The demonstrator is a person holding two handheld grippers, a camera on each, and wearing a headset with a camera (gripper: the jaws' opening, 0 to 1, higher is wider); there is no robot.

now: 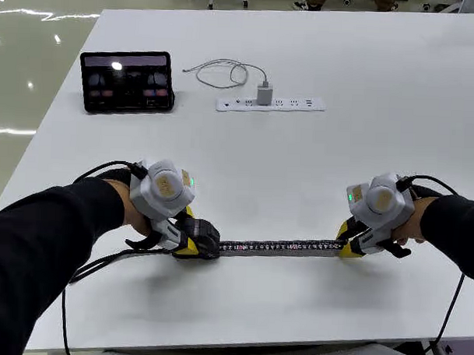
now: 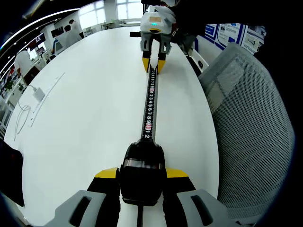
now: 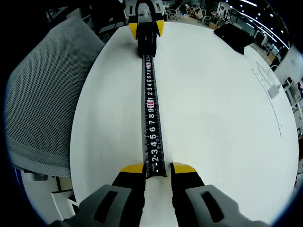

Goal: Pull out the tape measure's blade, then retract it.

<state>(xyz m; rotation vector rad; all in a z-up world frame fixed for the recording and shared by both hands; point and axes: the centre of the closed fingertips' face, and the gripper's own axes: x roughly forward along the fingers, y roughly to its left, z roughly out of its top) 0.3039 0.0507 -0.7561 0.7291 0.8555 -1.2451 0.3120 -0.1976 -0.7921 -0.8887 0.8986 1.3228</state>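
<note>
The black tape measure case (image 1: 202,239) rests on the white table (image 1: 300,156), with my left gripper (image 1: 190,240) shut on it; in the left gripper view the case (image 2: 143,170) sits between the yellow-tipped fingers. Its black blade (image 1: 281,246) with white numbers lies pulled out flat along the table toward the right. My right gripper (image 1: 348,245) is shut on the blade's end, seen close up in the right gripper view (image 3: 156,168). The blade (image 3: 150,109) runs straight to the far case (image 3: 146,39). The right gripper (image 2: 154,62) also appears far off in the left gripper view.
A tablet (image 1: 127,81) lies at the back left. A white power strip (image 1: 271,104) with a charger and coiled cable (image 1: 221,72) sits behind the middle. A grey mesh chair (image 2: 255,127) stands at the table's near edge.
</note>
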